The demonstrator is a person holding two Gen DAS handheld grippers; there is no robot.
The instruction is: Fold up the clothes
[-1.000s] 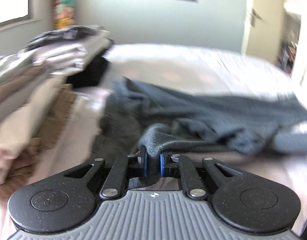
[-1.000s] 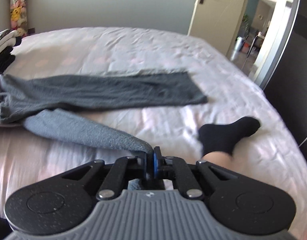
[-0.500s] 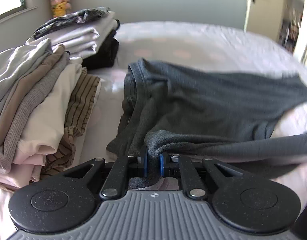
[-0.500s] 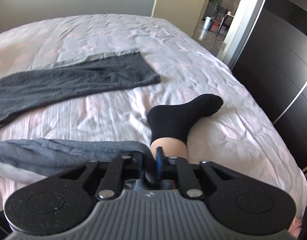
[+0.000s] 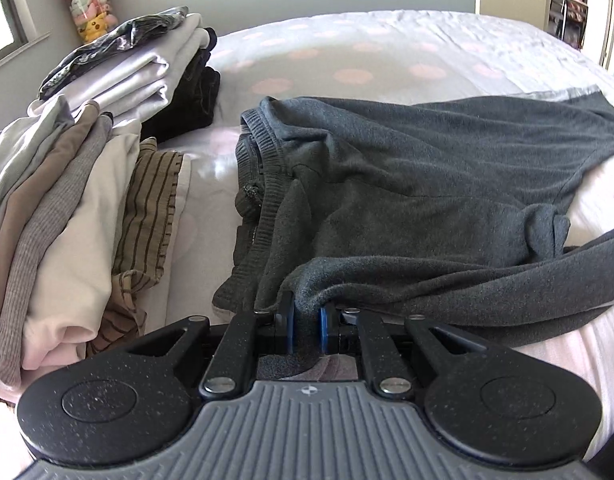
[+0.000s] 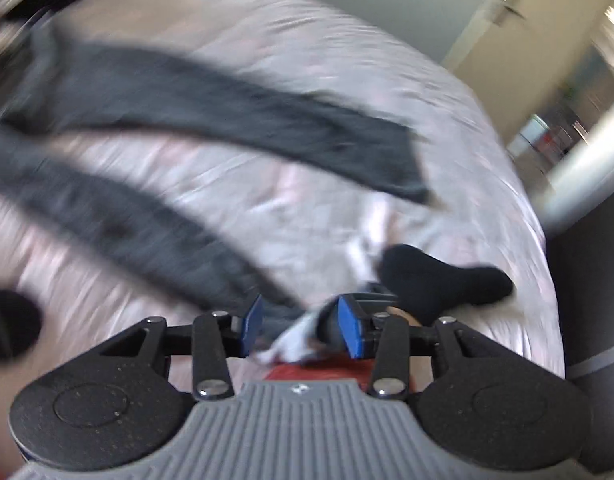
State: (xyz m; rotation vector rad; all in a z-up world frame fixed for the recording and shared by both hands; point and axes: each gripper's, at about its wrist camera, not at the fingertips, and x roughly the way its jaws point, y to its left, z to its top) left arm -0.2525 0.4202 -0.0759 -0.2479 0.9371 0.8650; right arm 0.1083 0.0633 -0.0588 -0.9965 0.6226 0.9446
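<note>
Right gripper [image 6: 301, 326] jaws are opening, the trouser [image 6: 211, 108] leg it pinched a second ago now loose between them; left gripper [image 5: 306, 324] stays clamped on the waistband [image 5: 267, 216].

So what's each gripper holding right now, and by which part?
Left gripper pinches the dark grey trousers by a bunched fold near the waistband. Right gripper is opening, gripping nothing.
</note>
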